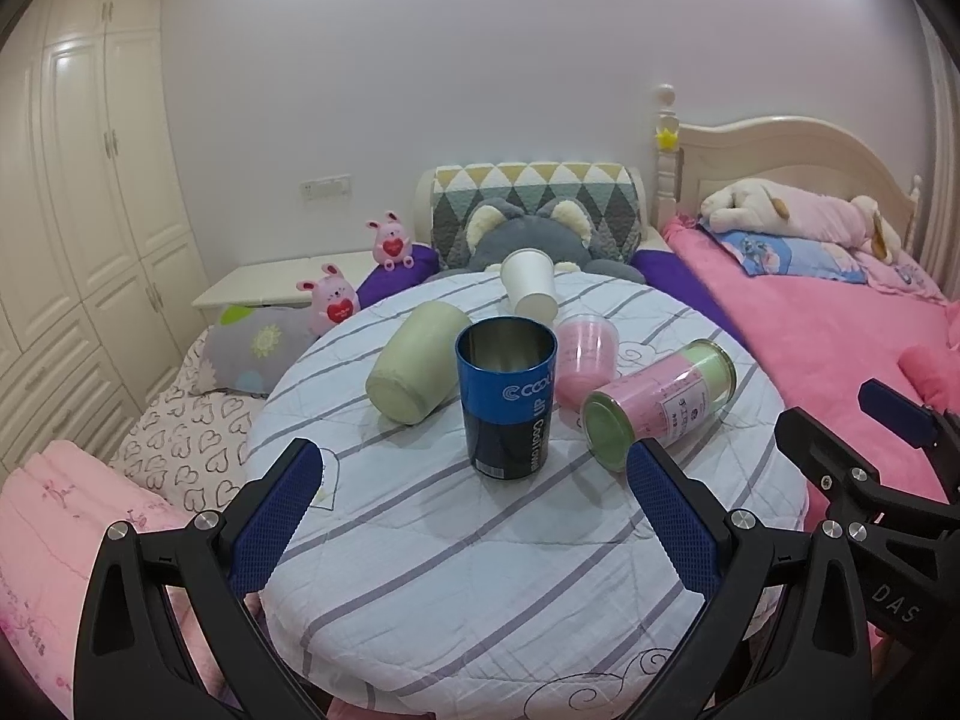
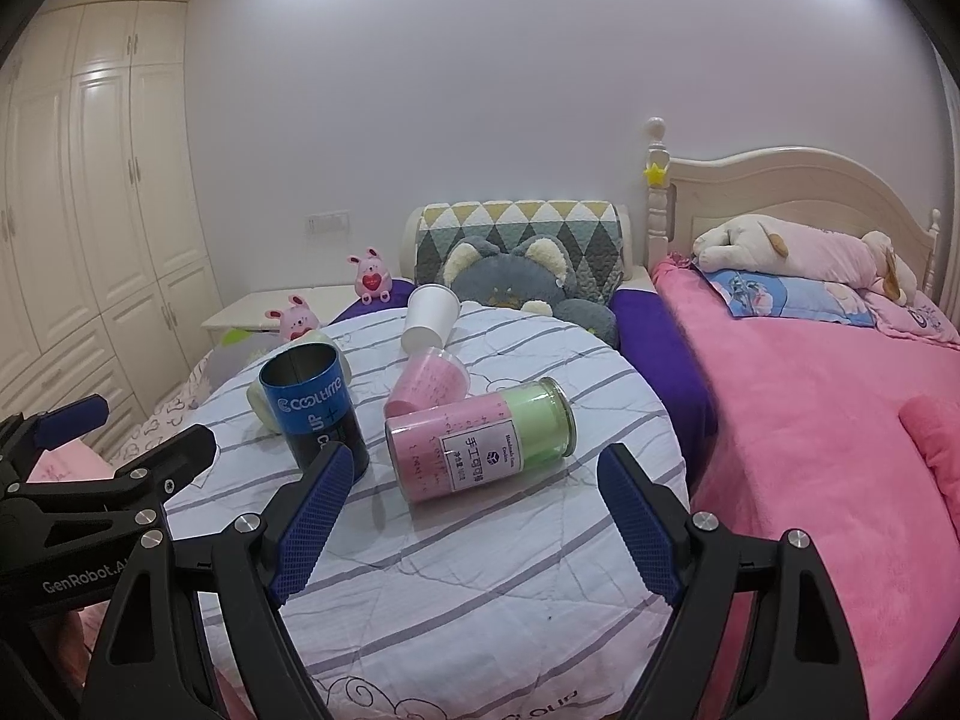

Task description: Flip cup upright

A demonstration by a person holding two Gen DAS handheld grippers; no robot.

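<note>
Both your tongs are spread wide with nothing in them. The left gripper (image 1: pixel 474 516) sits low at the near edge of the round table (image 1: pixel 480 600), lined up with the blue cup (image 1: pixel 507 399), which already stands upright, mouth up. The right gripper (image 2: pixel 474 516) hangs just short of the jar (image 2: pixel 480 438), which lies on its side, pink and green, lid end toward the bed (image 2: pixel 810 420).

Behind those, the green cup (image 1: pixel 417 363), the pink cup (image 1: pixel 585 360) and the white cup (image 1: pixel 529 283) all lie tipped over too, so plenty is left to flip.

My worry: everything is bunched together. Go for the pink cup or the jar and your finger could clip the blue cup and knock it over. The jar looks like it'd roll on that quilted cover if you nudge it before you've clamped it.
</note>
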